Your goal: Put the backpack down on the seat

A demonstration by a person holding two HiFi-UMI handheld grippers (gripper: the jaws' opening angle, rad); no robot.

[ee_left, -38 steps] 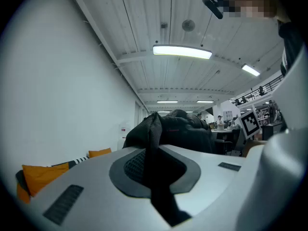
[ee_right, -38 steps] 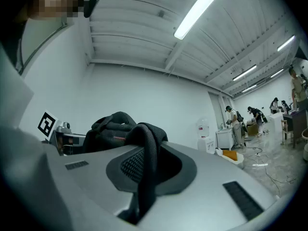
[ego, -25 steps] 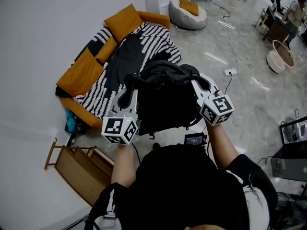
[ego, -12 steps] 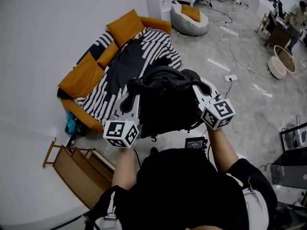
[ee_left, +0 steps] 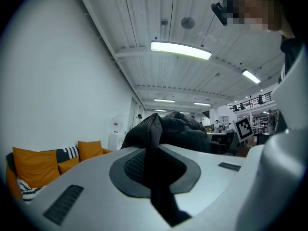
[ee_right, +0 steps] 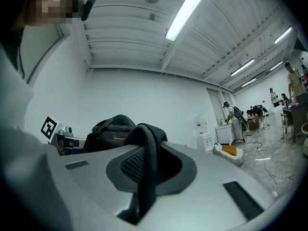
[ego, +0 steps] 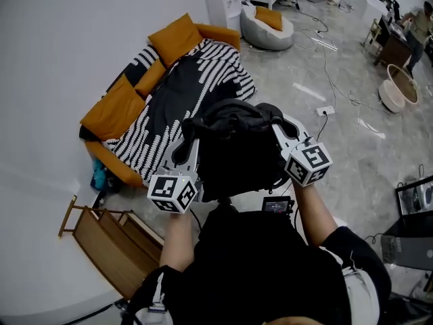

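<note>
Sofa point(ego: 111, 164) sits well ahead; the backpack point(ego: 237, 151) hangs in the air between your left gripper point(ego: 191, 131) and right gripper point(ego: 280, 125), each clamped on a strap point(ee_left: 153, 143): carry step, I judge. Next you need to reach the sofa and lower the backpack before release; red tag point(ee_right: 114, 139) unreadable.

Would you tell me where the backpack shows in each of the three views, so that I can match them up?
Head view: the backpack is at centre, in front of the person.
Left gripper view: centre, just beyond the jaws, its strap clamped between them.
Right gripper view: left of centre, a strap clamped in the jaws.
Shared landmark: the white water dispenser by the wall.
</note>
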